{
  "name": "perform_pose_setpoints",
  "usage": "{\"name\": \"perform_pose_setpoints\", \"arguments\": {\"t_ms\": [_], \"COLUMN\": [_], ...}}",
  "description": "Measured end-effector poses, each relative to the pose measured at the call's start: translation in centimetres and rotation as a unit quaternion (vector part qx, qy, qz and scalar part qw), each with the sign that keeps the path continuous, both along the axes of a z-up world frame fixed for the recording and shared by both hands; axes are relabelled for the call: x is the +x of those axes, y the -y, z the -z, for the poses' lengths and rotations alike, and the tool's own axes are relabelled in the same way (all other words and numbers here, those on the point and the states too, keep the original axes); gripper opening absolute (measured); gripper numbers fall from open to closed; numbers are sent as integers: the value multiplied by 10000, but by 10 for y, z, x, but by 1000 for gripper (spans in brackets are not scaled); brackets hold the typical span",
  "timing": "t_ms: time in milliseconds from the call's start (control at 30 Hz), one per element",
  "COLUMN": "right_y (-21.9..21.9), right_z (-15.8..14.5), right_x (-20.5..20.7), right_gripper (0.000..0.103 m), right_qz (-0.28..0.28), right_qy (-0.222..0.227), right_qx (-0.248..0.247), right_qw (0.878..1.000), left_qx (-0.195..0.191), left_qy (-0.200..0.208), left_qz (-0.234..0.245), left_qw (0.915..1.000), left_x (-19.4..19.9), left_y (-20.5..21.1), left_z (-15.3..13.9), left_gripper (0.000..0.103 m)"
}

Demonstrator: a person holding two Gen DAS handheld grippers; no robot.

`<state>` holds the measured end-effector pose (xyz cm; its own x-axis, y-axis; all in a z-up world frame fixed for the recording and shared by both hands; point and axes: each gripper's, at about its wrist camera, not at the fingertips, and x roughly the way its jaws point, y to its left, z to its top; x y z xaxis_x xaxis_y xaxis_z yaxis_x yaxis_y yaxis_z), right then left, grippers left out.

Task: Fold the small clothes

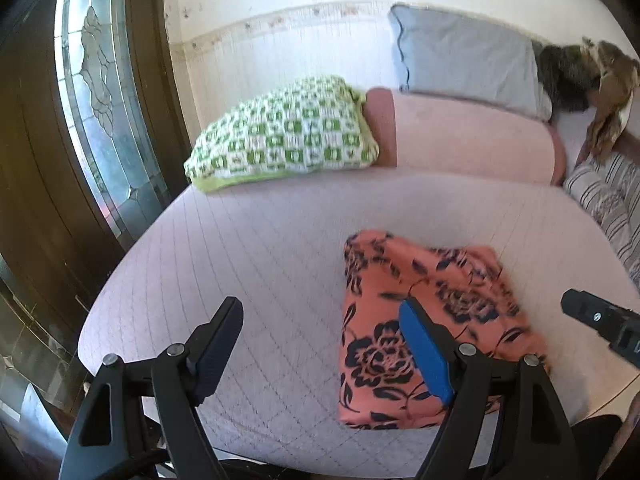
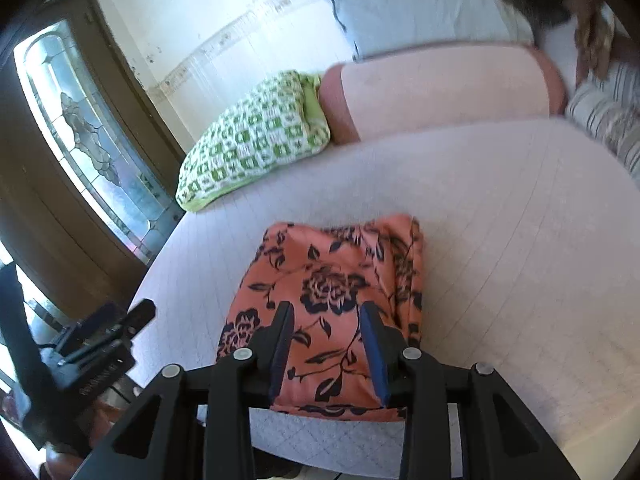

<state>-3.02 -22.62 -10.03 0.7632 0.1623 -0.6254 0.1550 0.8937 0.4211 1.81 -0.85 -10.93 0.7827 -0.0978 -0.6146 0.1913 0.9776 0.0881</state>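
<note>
A folded orange garment with dark flowers (image 1: 432, 300) lies flat on the pale quilted bed (image 1: 260, 248), near its front edge. My left gripper (image 1: 320, 306) hangs above the bed with its jaws wide apart and nothing between them; its blue-padded finger overlaps the garment's left edge in the left wrist view. My right gripper (image 2: 327, 308) hovers over the near half of the garment (image 2: 332, 276), jaws partly apart, with no cloth pinched between the pads. Each gripper shows at the edge of the other's view: the right gripper (image 1: 592, 316) and the left gripper (image 2: 120, 328).
A green-and-white checked pillow (image 1: 288, 132), a pink bolster (image 1: 472, 136) and a blue-grey pillow (image 1: 464, 56) lie at the bed's far side. Striped bedding (image 1: 608, 196) sits at the right. A dark wooden door with a glass panel (image 1: 96, 100) stands at the left.
</note>
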Motion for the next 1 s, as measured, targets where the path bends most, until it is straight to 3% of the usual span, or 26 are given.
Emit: {"name": "perform_pose_setpoints", "arguments": {"t_ms": [33, 133, 500, 1000], "right_y": [-1, -3, -15, -50], "right_z": [-6, -17, -36, -22], "right_x": [-3, -7, -11, 12], "right_gripper": [39, 59, 59, 59], "right_qz": [33, 116, 66, -356], "right_qy": [63, 222, 446, 181], "right_qx": [-82, -226, -404, -376], "right_qw": [9999, 9994, 9982, 9985], "left_qx": [-13, -71, -245, -279], "left_qy": [28, 149, 331, 59], "left_qz": [1, 29, -126, -571], "left_qw": [10000, 9999, 9991, 9980], "left_x": [-1, -7, -16, -5], "left_y": [0, 1, -14, -56], "left_z": [-3, -15, -42, -23], "left_gripper": [81, 81, 81, 81]}}
